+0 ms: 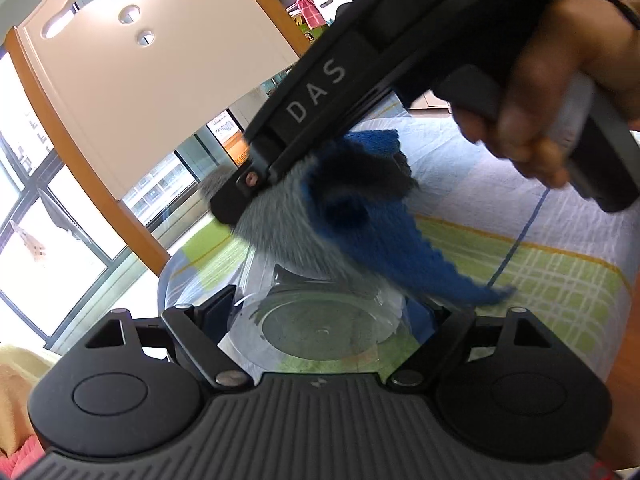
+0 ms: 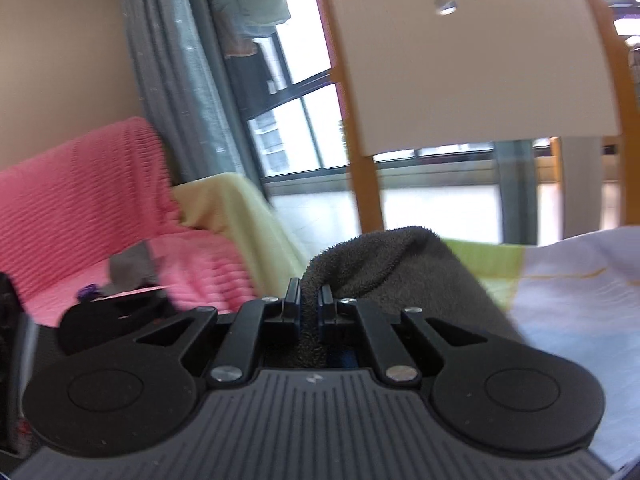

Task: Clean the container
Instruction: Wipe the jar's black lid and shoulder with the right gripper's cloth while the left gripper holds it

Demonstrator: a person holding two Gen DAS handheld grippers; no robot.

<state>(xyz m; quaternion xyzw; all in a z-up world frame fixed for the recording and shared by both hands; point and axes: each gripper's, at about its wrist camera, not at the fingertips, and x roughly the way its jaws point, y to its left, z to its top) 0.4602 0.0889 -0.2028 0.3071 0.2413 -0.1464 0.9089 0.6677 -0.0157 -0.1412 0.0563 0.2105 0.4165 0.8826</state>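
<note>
A clear container (image 1: pixel 320 332) lies on its side with its round base toward the left wrist camera. My left gripper (image 1: pixel 328 312) is shut on it, one finger on each side of its wall. My right gripper (image 1: pixel 236 200) comes in from the upper right, held by a person's hand (image 1: pixel 540 92). It is shut on a cloth (image 1: pixel 376 240) that is blue on one face and grey on the other. The cloth bunches at the container's far mouth and drapes over its right side. In the right wrist view the dark grey cloth (image 2: pixel 392 264) is pinched between the jaws of the right gripper (image 2: pixel 308 300).
A checked green, white and blue tablecloth (image 1: pixel 540 264) covers the table below. A cream chair back with an orange wooden frame (image 1: pixel 132 80) stands behind it. A sofa with a pink cover (image 2: pixel 80 208) and a yellow cloth (image 2: pixel 248 216) sits by the window at left.
</note>
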